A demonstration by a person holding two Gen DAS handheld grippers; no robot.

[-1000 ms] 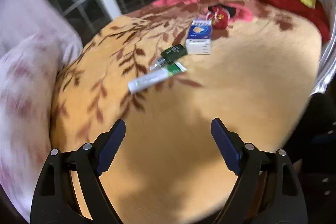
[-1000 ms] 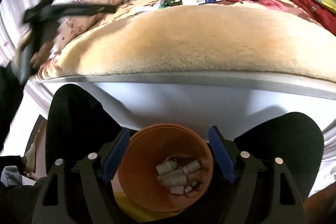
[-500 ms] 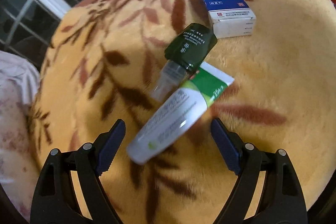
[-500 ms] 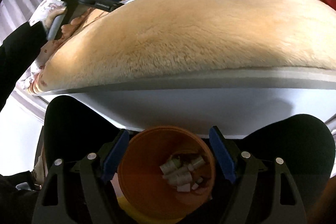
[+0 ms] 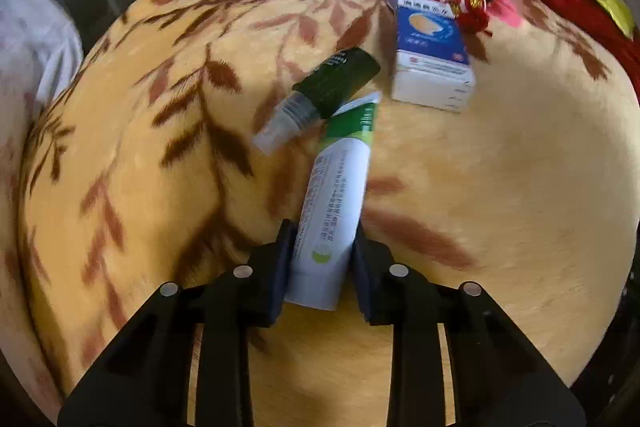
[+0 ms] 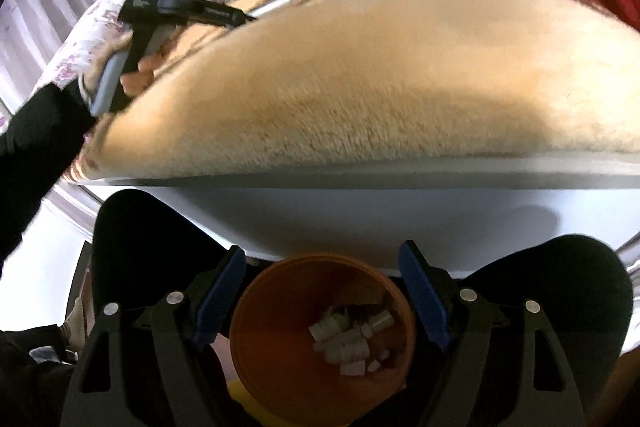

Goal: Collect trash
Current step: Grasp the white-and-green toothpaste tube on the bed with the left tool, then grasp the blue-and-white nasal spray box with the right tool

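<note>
In the left wrist view, the left gripper [image 5: 322, 247] has just been closing, and its fingers [image 5: 282, 259] are now clamped on the capped end of the white-and-green tube [image 5: 336, 203], which a second ago lay free on the bed's leaf-patterned blanket [image 5: 500, 187]. The pick-up step is judged begun; the lift is not yet made. At one o'clock from the tube lies the blue-and-white medicine box [image 5: 432, 63], at twelve o'clock the dark green bottle [image 5: 324, 95], touching the tube's crimped end.

In the right wrist view, the right gripper [image 6: 320, 295] is held wide, its fingers [image 6: 420, 295] either side of the orange bin [image 6: 260, 367]; contact cannot be told. Small white scraps already lie inside.
</note>
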